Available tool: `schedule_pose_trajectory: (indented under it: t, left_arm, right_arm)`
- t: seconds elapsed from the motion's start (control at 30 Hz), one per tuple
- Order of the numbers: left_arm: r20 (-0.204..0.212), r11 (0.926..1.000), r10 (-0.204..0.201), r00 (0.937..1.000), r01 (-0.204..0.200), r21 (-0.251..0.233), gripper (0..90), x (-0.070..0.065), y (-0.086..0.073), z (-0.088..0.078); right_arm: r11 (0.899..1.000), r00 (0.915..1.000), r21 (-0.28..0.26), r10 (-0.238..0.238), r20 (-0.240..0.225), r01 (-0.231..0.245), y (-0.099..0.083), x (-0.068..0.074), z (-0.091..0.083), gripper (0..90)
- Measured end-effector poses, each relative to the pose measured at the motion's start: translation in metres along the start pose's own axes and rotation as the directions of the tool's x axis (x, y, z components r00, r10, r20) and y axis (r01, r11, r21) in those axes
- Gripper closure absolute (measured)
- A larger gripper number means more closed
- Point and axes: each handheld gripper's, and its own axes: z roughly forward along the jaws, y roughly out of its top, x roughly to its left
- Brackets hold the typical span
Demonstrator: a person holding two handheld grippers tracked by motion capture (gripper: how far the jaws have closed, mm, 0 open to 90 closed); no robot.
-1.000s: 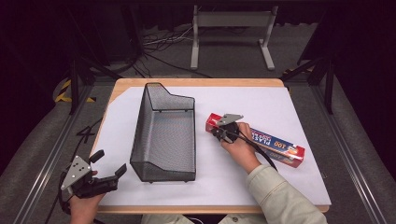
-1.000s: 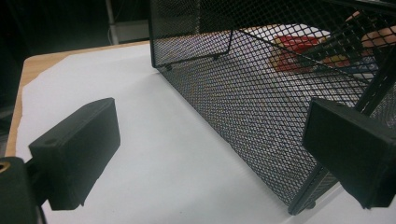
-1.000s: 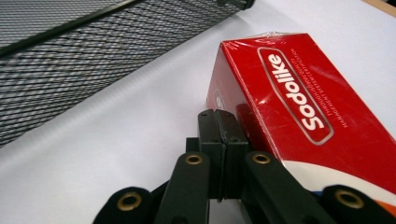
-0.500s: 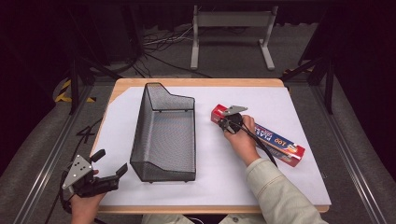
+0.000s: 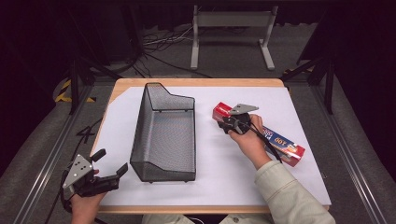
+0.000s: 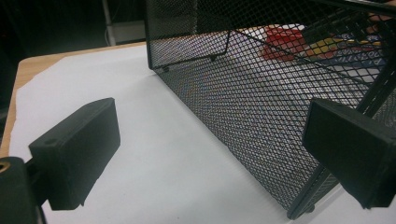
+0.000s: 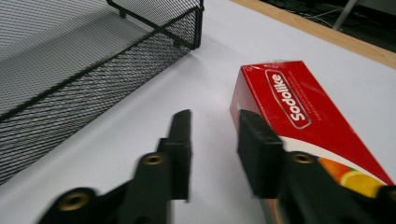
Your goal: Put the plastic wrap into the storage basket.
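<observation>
Jaws of the left gripper stood wide apart with nothing between them, resting at the near left edge of the white-covered wooden table, just beside the near corner of the black wire-mesh basket. From the left gripper view the mesh wall rose close ahead of the right pad, not touching it.

Right of the basket and well apart from it lay the long red cardboard box of kitchen wrap, flat on the table and angled from the middle toward the near right. The right gripper hovered at the box's far end; its jaws had just been opening and stood partly apart, one over the bare table, the other over the box's edge, nothing pinched between them.

Such a box looked light and fairly stiff, with glossy faces that could slip and thin walls that could dent under a hard squeeze. I judged the best hold to be across its narrow width near the end, pads flat on the two long side faces, with moderate pressure.
</observation>
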Motion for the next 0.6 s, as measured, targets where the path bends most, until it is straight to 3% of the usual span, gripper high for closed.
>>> schedule_pose_trajectory:
  t: [0.03,0.07,0.1,0.2,0.3,0.37,0.6]
  left_arm:
    - [0.000,1.0000,0.000,1.0000,0.000,0.000,5.0,0.000,0.000,0.000]
    - [0.000,1.0000,-0.001,1.0000,0.001,-0.002,5.0,0.000,0.000,0.000]
    - [0.001,1.0000,0.000,1.0000,0.000,0.000,5.0,0.000,0.000,0.000]
    - [0.006,1.0000,0.004,1.0000,-0.004,0.002,5.0,0.000,0.001,0.002]
    - [0.007,1.0000,0.003,1.0000,-0.003,0.004,5.0,-0.001,0.001,0.002]
    - [0.005,1.0000,0.002,1.0000,-0.002,0.001,5.0,-0.001,0.001,0.002]
    - [0.004,1.0000,0.001,1.0000,-0.001,0.003,5.0,0.000,0.001,0.002]
  right_arm:
    - [1.000,1.0000,0.000,0.000,0.000,0.000,0.000,0.000,0.000,60.8]
    - [1.000,0.9998,-0.003,0.009,-0.021,-0.009,0.002,-0.002,-0.009,45.9]
    - [1.000,0.9998,-0.003,0.009,-0.021,-0.009,0.002,-0.002,-0.009,45.9]
    - [1.000,0.9992,0.018,-0.003,-0.039,0.004,0.005,-0.009,-0.021,28.7]
    - [0.999,0.9993,0.029,-0.023,-0.028,0.024,0.007,-0.016,-0.029,25.1]
    - [0.998,0.9997,0.055,0.004,-0.024,-0.003,0.007,-0.028,-0.035,19.7]
    - [0.987,0.9997,0.160,0.020,0.015,-0.022,-0.003,-0.061,-0.035,10.8]
